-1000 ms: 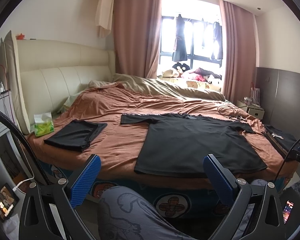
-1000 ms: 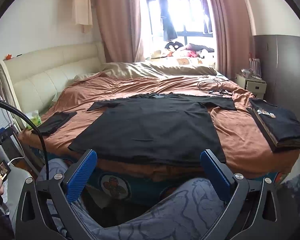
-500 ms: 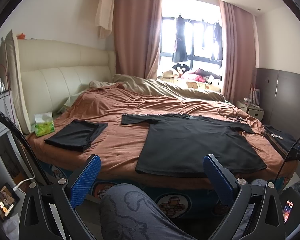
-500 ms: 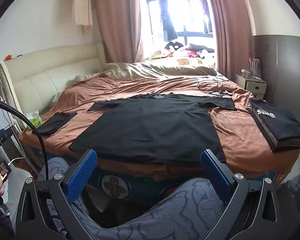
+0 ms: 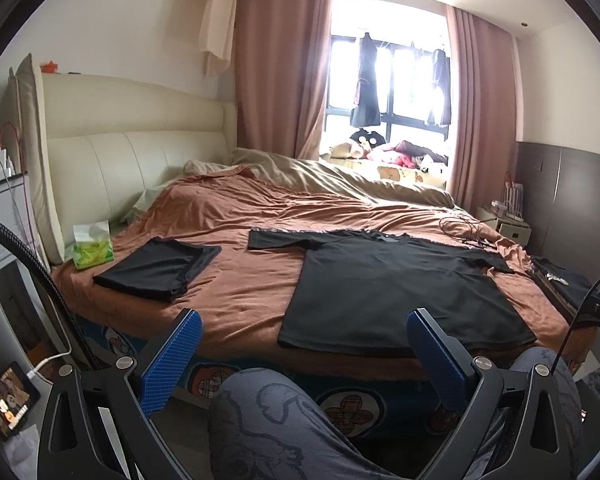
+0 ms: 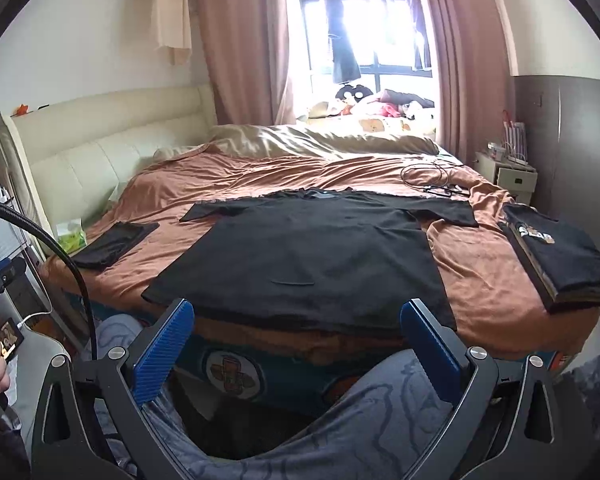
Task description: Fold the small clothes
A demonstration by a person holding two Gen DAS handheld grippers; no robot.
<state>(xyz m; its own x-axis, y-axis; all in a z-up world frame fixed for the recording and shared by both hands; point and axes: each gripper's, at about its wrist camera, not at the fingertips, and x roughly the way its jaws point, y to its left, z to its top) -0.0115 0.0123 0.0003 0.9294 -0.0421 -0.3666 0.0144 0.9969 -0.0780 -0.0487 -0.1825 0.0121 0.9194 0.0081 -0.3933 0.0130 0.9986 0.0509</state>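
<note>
Rust-brown bed (image 5: 236,280) with flat black T-shirt (image 6: 308,264); left hand-held gripper (image 5: 303,354) and right hand-held gripper (image 6: 296,344) level above knees, both wide, empty

I face a wide bed (image 5: 236,280) with a rust-brown cover and a cream padded headboard (image 5: 140,156) on my left. Far across, bright daylight floods a window (image 5: 396,92) flanked by pink curtains (image 5: 280,68). A small nightstand (image 6: 508,174) stands far right against a dark panelled wall (image 6: 572,140).
</note>
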